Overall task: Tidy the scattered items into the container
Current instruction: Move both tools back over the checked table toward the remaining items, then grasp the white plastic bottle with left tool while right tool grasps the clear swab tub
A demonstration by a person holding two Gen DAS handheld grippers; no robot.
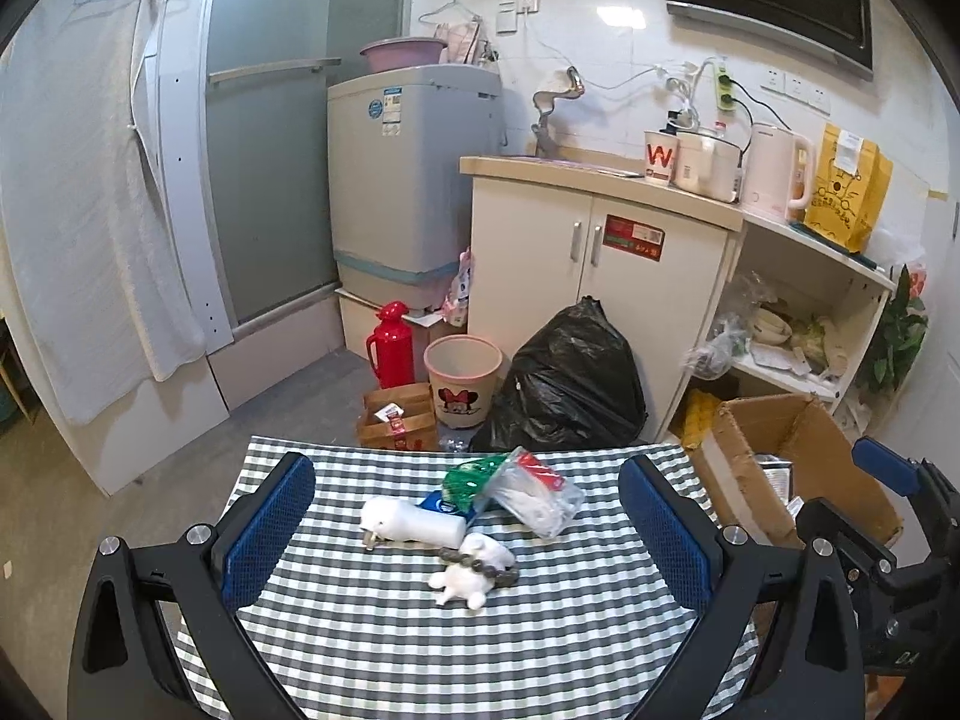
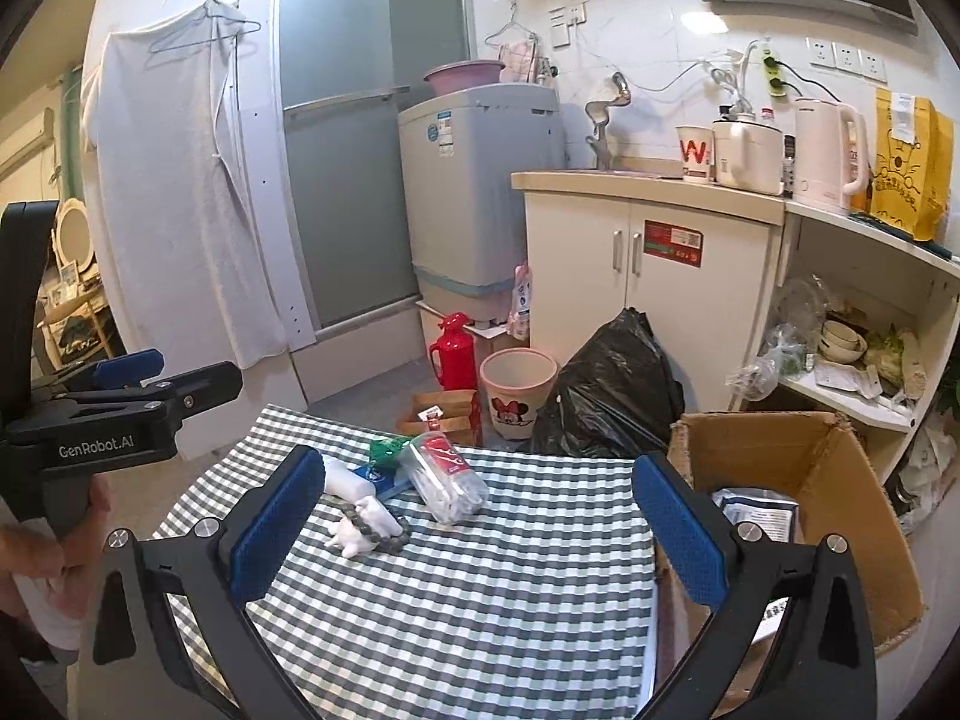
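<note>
Scattered items lie on the checked tablecloth: a white cylinder with a plug, a white toy ringed by a bead bracelet, a clear bag of white sticks, a green packet and a blue item. My left gripper hovers open just short of them, with nothing between its fingers. My right gripper is also open and empty, to the right of the toy and near the bag. An open cardboard box stands off the table's right edge with a packet inside.
Beyond the table's far edge are a black rubbish bag, a pink bin, a red flask and a small carton. A cabinet and a washing machine stand behind. A hand holds the left gripper.
</note>
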